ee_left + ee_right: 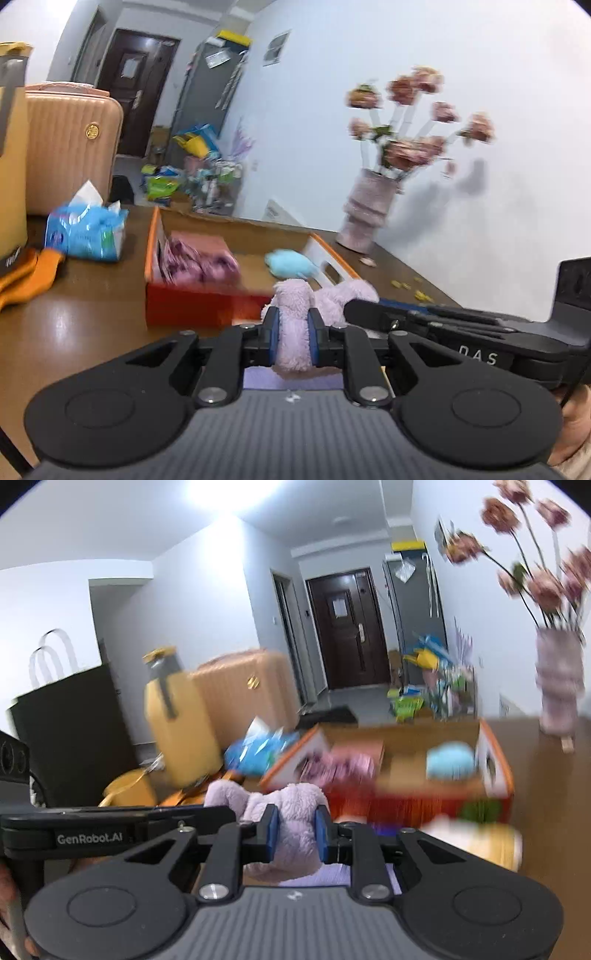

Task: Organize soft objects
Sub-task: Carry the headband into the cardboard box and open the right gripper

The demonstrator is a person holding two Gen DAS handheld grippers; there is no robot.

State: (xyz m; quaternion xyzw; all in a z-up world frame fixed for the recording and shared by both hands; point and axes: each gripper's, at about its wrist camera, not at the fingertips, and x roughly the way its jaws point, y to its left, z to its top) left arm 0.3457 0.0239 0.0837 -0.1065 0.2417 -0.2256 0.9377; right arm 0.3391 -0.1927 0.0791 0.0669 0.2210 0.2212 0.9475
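Lilac plush toy (295,325) is pinched by both tongs at once: the left gripper (292,334) clenches one fuzzy limb between its blue pads, and the right gripper (296,830) clamps another part of the same toy (291,812), the two tools side by side. Just ahead of them an orange cardboard box (192,306) sits on the glossy brown table (81,321), holding a pink folded cloth (201,258) and a pale blue soft ball (291,264). Left of the box lies a blue tissue pack (88,232); beyond it stand a peach suitcase (72,147) and a yellow jug (177,716). Ahead to the right, a ribbed vase of pink flowers (365,210) stands against the white wall (480,92). Far behind, a dark door (345,627) closes a cluttered hallway
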